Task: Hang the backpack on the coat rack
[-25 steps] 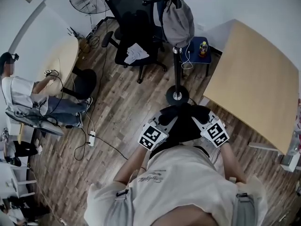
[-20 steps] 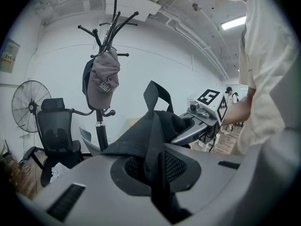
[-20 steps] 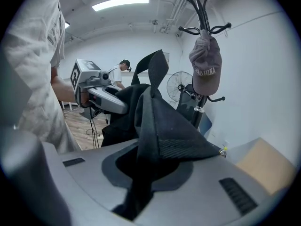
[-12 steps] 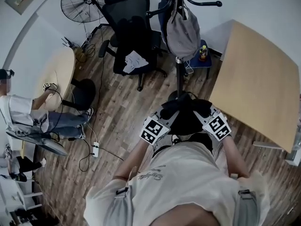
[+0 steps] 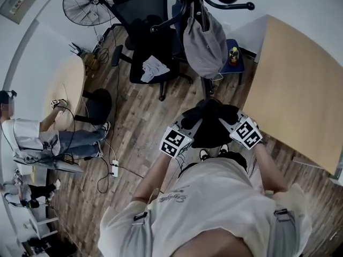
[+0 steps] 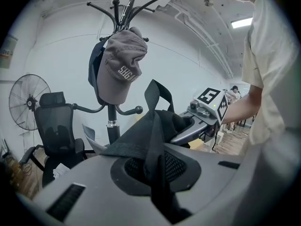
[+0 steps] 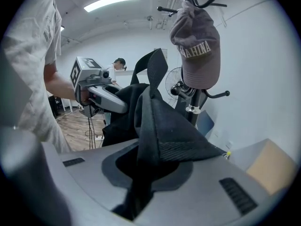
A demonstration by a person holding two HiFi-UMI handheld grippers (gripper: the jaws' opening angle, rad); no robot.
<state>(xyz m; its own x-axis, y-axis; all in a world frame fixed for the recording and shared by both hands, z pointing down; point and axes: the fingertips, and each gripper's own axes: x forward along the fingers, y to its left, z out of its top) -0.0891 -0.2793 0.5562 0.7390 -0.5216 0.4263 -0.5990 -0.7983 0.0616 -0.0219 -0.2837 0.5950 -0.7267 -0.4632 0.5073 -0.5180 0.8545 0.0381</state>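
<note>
A black backpack (image 5: 211,128) hangs between my two grippers just in front of me. My left gripper (image 5: 194,124) is shut on a strap of it (image 6: 153,126); the webbing runs down between the jaws. At the other side, my right gripper (image 5: 226,123) is shut on the backpack's black fabric (image 7: 155,121). The black coat rack (image 5: 207,87) stands straight ahead, its pole just beyond the backpack. A grey cap (image 5: 205,42) hangs from its hooks, and it also shows as the grey cap (image 6: 120,69) above the strap. Several upper hooks (image 7: 207,4) are bare.
A black office chair (image 5: 147,31) and a standing fan (image 5: 86,4) are left of the rack. A blue stool (image 5: 235,62) with a bottle is behind it, and a wooden table (image 5: 300,90) is at the right. A seated person (image 5: 37,138) and floor cables (image 5: 115,167) lie left.
Both grippers have carried the backpack forward toward the coat rack. The rack and cap now stand closer and larger, and the rack's base is hidden behind the backpack.
</note>
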